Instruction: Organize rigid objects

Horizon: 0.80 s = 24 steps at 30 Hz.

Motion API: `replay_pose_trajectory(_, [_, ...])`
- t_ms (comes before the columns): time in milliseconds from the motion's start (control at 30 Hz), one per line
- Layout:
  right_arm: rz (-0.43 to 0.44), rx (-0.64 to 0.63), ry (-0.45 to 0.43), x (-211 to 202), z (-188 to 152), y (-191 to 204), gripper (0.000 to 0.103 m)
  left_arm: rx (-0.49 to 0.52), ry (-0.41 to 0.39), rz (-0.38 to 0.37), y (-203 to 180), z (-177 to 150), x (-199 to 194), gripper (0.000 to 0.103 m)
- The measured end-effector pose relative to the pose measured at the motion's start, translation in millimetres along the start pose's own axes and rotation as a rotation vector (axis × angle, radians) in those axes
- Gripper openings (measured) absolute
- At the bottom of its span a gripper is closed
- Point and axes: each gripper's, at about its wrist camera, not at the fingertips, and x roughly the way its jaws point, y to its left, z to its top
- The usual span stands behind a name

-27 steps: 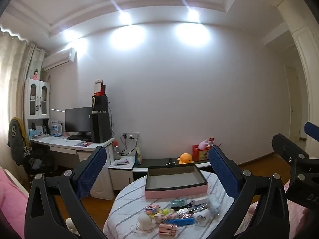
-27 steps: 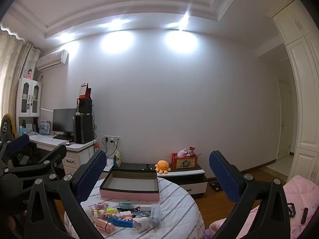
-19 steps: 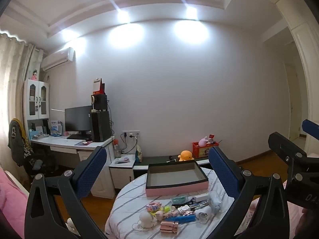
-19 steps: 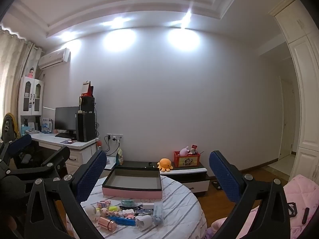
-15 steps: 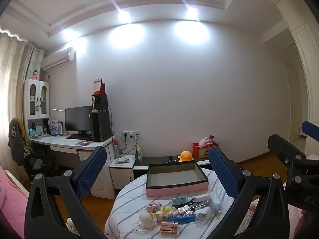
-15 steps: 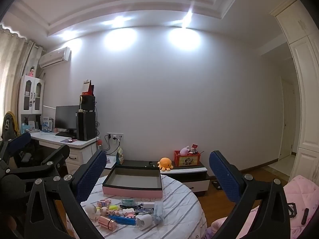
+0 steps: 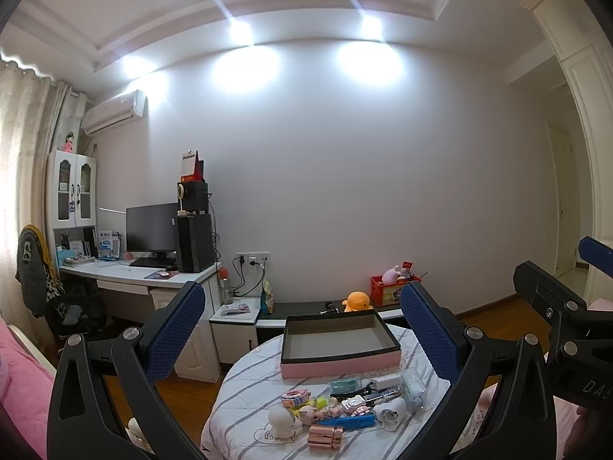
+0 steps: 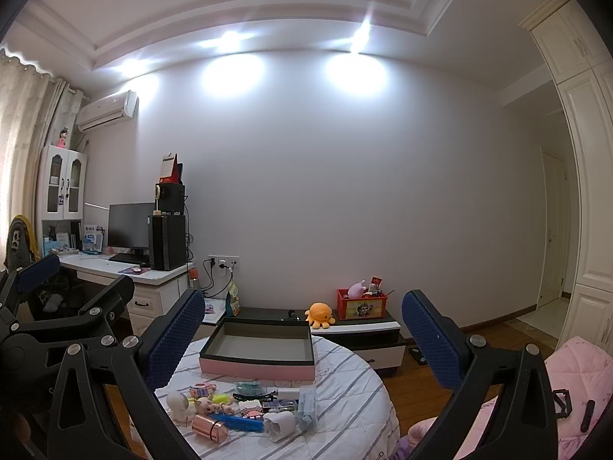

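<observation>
A shallow box (image 7: pixel 339 360) with pink walls and a dark rim lies open and empty at the far side of a round table (image 7: pixel 245 387) under a striped cloth. In front of it lies a heap of small items: a white figure (image 7: pixel 281 421), a rose-gold cylinder (image 7: pixel 325 435), a blue bar (image 7: pixel 352 421). My left gripper (image 7: pixel 302 306) is open, well short of the table, with nothing between its fingers. The right wrist view shows the same box (image 8: pixel 256 368), cylinder (image 8: pixel 208 427) and white figure (image 8: pixel 178 406). My right gripper (image 8: pixel 303 299) is open and empty too.
Behind the table stands a low dark cabinet (image 8: pixel 367 329) with an orange plush (image 8: pixel 321 315) and a red bin (image 8: pixel 362 308). A white desk (image 7: pixel 126 276) with a monitor is at the left. Pink bedding (image 8: pixel 574 375) lies at the right, over wooden floor.
The table and box sit slightly higher in both views, and a little more of the tabletop shows. Both pairs of jaws stay wide apart.
</observation>
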Motion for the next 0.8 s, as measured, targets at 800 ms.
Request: replay_pose_trajectory(800, [0.001,0.001,0.007,0.5,-1.5,0.3,0.103,0.003,0.007,0.002,3.0,-1.5,-2.2,0.103])
